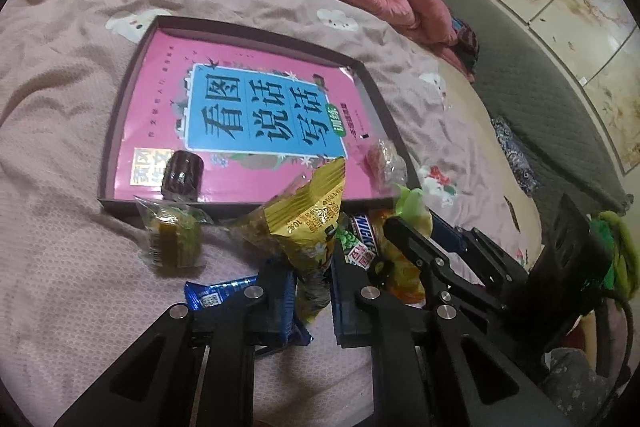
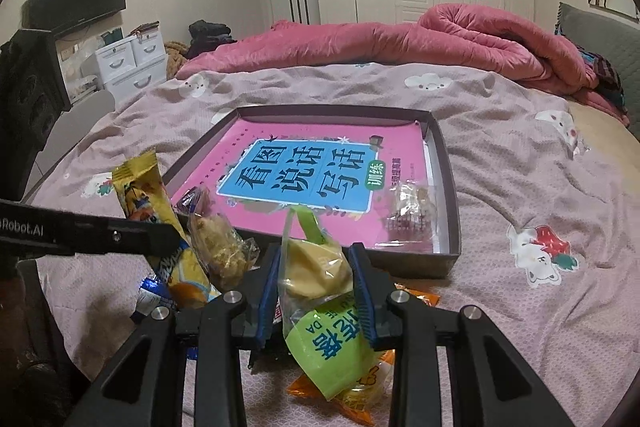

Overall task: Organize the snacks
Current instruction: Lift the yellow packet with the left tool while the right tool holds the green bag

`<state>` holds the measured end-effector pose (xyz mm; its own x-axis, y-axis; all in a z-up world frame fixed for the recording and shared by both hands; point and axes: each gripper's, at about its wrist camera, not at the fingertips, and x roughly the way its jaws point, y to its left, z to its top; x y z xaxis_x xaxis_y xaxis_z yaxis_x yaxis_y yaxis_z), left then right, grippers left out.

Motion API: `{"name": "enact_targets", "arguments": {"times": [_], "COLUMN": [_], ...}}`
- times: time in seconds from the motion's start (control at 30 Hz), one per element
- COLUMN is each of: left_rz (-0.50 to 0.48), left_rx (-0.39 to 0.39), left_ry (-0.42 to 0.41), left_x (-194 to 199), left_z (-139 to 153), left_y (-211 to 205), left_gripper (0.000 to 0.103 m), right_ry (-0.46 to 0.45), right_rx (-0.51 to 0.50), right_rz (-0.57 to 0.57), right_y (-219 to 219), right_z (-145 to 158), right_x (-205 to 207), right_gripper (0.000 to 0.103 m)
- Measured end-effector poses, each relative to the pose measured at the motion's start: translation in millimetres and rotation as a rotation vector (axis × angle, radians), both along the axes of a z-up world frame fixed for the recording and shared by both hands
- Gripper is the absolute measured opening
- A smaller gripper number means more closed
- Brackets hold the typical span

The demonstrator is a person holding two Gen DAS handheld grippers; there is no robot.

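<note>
yellow snack packet (image 1: 308, 211) lifted, green packet (image 2: 320, 327) gripped upright

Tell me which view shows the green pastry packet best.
The right wrist view: the green pastry packet sits front and centre, clamped between the right gripper fingers, its label readable. The left wrist view shows only its green tip behind the right gripper's arm.

Glossy crinkled plastic film is seen on the yellow snack packet (image 1: 310, 215) and the green-labelled clear pouch (image 2: 320, 287). Matt card makes up the tray (image 2: 448, 187), at 12 o'clock of them; its pink book cover (image 1: 248, 115) looks shiny. The bedsheet (image 1: 60, 147) is soft woven cloth.
</note>
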<state>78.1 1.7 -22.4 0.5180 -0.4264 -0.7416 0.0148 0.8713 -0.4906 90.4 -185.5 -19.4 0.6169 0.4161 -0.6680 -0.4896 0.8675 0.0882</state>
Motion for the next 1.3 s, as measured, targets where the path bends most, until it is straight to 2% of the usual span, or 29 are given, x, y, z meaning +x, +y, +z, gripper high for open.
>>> {"name": "enact_targets", "arguments": {"times": [0.53,1.3], "left_rz": [0.039,0.129], "left_rx": [-0.002,0.044], "left_ry": [-0.047,-0.125], "left_x": [-10,-10], "left_z": [27,56], "left_y": [17,49], "left_gripper": [0.015,0.015], "right_ry": [-0.008,-0.043], "right_rx": [0.030,0.029], "right_rz": [-0.028,-0.044], "right_y": [-8,-11], "right_z": [8,18], "right_x": [0,-2], "right_gripper": [0.034,0.034]}}
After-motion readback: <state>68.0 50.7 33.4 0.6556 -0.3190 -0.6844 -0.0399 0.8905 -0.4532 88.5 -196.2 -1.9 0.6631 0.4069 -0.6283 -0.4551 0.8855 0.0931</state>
